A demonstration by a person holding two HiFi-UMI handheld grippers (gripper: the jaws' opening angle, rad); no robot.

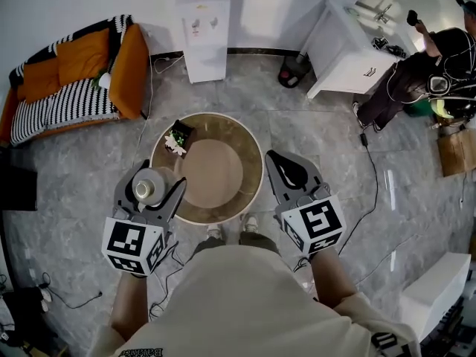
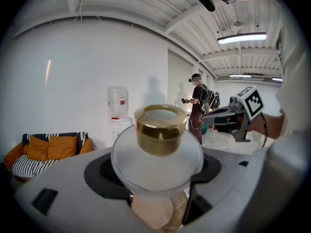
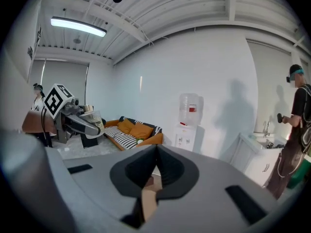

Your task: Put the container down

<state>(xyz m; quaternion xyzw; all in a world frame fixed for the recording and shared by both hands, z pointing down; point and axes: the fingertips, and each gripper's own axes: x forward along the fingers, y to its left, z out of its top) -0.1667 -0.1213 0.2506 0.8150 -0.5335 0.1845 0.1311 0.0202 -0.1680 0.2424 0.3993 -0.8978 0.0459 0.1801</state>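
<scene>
- In the lower left of the head view, our left gripper (image 1: 158, 178) grips the container (image 1: 151, 187), a clear jar with a gold cap. The jaws stand wide, one on each side of the jar's body, with the pads against it.
- In the left gripper view the jar fills the middle of the frame. It sits deep between the two jaws, and its cap rises above them.
- The container stands upright, with its long axis running vertically. The gold cap points up toward the head camera, so from above we see it as a ring, and the base points down.
- In the head view the jar lies over the lower-left rim of the round table (image 1: 219, 177). We cannot tell whether its base touches the tabletop.
- A small black box (image 1: 178, 135) holding something white and green rests on the upper-left part of the table, apart from the jar.
- Right of centre, our right gripper (image 1: 279, 162) has its jaws closed together with nothing between them. It is just beside the table's right rim and well apart from the container.
</scene>
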